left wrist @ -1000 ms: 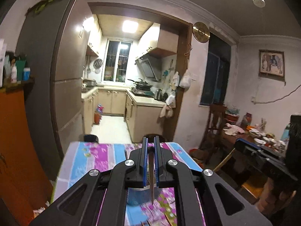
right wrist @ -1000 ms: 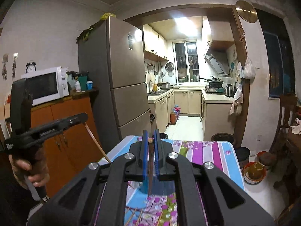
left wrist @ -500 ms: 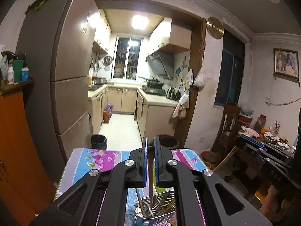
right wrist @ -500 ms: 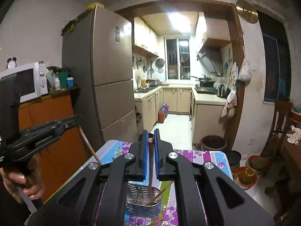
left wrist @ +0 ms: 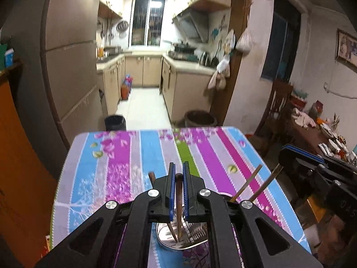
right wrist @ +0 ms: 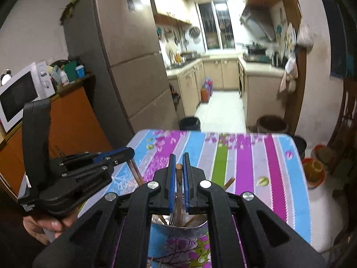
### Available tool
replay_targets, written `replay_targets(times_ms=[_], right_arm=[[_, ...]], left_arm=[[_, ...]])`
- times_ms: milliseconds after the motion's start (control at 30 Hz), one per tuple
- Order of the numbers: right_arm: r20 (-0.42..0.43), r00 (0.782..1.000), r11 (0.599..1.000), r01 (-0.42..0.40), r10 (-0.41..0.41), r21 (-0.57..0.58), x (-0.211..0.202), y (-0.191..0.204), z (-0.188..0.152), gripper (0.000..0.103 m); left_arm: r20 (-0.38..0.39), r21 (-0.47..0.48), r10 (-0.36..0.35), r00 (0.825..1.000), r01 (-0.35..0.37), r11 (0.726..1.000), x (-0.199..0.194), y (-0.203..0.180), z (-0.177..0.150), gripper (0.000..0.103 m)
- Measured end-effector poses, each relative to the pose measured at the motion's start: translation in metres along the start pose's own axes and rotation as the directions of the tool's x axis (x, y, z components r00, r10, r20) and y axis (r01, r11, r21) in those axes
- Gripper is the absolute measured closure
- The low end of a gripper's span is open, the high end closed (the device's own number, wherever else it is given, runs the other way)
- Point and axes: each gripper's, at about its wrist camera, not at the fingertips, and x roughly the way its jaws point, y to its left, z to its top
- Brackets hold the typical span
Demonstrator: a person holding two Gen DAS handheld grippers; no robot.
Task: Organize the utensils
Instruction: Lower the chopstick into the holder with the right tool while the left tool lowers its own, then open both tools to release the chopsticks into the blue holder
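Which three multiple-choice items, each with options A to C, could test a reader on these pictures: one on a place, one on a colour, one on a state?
1. Where does the metal utensil holder stand?
A. on the striped tablecloth
B. on the floor
C. on the microwave

2. What colour are the pads of the left gripper?
A. red
B. blue
C. white

3. What is the state of the right gripper?
A. wide open, empty
B. shut on a chopstick
C. shut on a fork

Answers: 1 A, the holder sits on the cloth below both grippers. 2 B, blue strips line the fingers. 3 B, a brown stick stands between the closed pads.
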Motion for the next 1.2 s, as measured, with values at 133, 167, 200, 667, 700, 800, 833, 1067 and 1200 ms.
replay_targets(times_ms=[133,167,200,667,700,800,833,1067,1200], right_arm=[[-0.051,0.999,1.0,0.021,-0.02,0.014,0.021,0.0,-0.002,0.098],[-0.058,0.998,1.0,0.027,-0.026,0.015,0.025,-0.001,-0.002,0.098],[-0.066,0.997,0.999,0.034,-0.033,0.017,0.03,-0.001,-0.001,0.098],[-0.079,0.994,0.992,0.081,-0.073,0.095,0.072,-0.022,0.023,0.078],[-0.078,0.994,0.992,0.084,-0.076,0.094,0.072,-0.024,0.023,0.078],[-0.079,0.994,0.992,0.088,-0.081,0.09,0.072,-0.026,0.024,0.078],[-0.079,0.994,0.992,0.088,-0.081,0.093,0.072,-0.027,0.023,0.078],[-0.074,0.994,0.993,0.087,-0.081,0.077,0.062,-0.026,0.017,0.078],[-0.064,0.996,0.995,0.067,-0.063,0.072,0.048,-0.021,0.008,0.078]], left_arm=[[-0.03,-0.009,0.016,0.999,-0.016,1.0,0.015,0.006,-0.007,0.095],[-0.032,-0.013,0.02,0.999,-0.021,1.0,0.017,0.008,-0.006,0.095],[-0.031,-0.018,0.023,0.999,-0.024,1.0,0.018,0.009,-0.005,0.095],[0.052,-0.109,0.102,0.993,-0.096,0.989,0.02,0.029,0.008,0.067],[0.057,-0.108,0.109,0.992,-0.103,0.989,0.019,0.028,0.009,0.067],[0.065,-0.108,0.111,0.992,-0.103,0.989,0.015,0.03,0.01,0.067],[0.069,-0.107,0.111,0.991,-0.104,0.989,0.014,0.029,0.01,0.067],[0.092,-0.081,0.115,0.989,-0.108,0.991,0.002,0.02,0.0,0.067],[0.102,-0.053,0.111,0.989,-0.106,0.993,-0.006,0.008,-0.011,0.067]])
